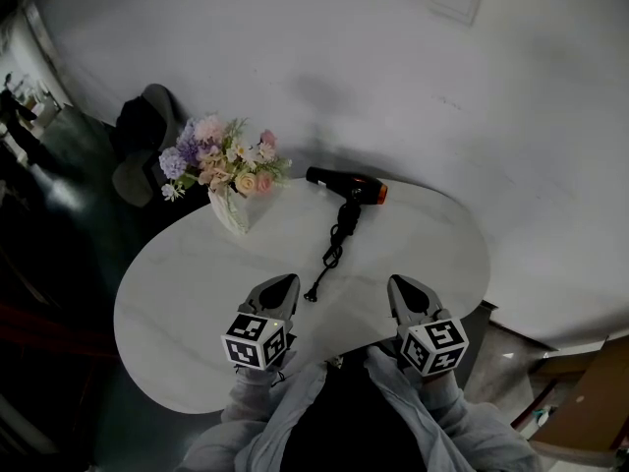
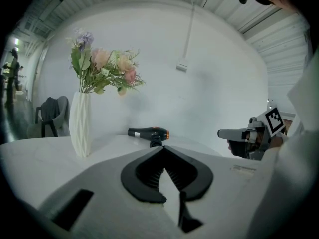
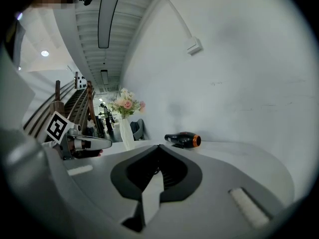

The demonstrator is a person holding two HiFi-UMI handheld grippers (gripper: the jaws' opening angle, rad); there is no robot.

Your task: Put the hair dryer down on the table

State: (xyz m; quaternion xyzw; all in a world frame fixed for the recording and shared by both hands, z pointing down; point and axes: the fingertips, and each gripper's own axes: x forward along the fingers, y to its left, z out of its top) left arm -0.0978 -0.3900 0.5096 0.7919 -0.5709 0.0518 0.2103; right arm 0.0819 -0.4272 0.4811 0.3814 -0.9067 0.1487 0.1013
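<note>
Black dryer (image 1: 346, 187) already laid on table (image 1: 197, 293), just right of vase (image 1: 232, 209). Left gripper (image 1: 284, 283), right gripper (image 1: 399, 285) closed, nothing held. Job looks done.

Place: large indoor hall, lobby-like.
Clues: high ribbed ceiling (image 3: 89, 49), staircase (image 3: 75, 102), white table (image 1: 197, 293), vase of flowers (image 1: 232, 210).

Ahead of the grey left gripper (image 1: 285, 282) and grey right gripper (image 1: 397, 284), both wearing black-and-white square markers, the glossy black plastic hair dryer (image 1: 339, 181) is showing an orange nozzle ring and trailing a black cord (image 1: 332, 252). The smooth oval table (image 1: 187, 298) is showing white with faint grey veining. Beyond the left gripper, the ribbed white vase (image 1: 232, 212) is carrying pink, lilac and cream flowers (image 1: 211, 155) with green leaves.
</note>
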